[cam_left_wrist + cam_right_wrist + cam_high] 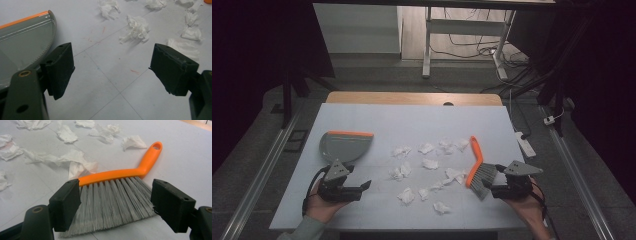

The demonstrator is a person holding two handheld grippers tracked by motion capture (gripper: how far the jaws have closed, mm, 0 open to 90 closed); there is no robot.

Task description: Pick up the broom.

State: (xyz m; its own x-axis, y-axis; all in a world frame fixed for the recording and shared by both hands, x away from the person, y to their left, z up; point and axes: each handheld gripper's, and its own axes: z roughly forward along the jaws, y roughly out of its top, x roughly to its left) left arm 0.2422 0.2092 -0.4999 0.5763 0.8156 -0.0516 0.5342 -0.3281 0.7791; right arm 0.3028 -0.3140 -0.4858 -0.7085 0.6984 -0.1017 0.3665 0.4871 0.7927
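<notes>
A hand brush (477, 167) with an orange handle and grey bristles lies at the right of the white table (362, 112). My right gripper (493, 184) stands open right at the bristle end. In the right gripper view the bristles (112, 202) fan out between the two jaws of the right gripper (115, 192), and the pads do not press on them. A grey dustpan (343, 146) with an orange lip lies at the left. My left gripper (362, 189) is just in front of it, open and empty (112, 57), with the dustpan (22, 42) to its left.
Several crumpled white tissue scraps (427, 165) are scattered over the middle of the table between dustpan and brush, and more scraps (136, 28) lie ahead of the left gripper. A white power strip (524, 142) lies on the floor beyond the table's right edge.
</notes>
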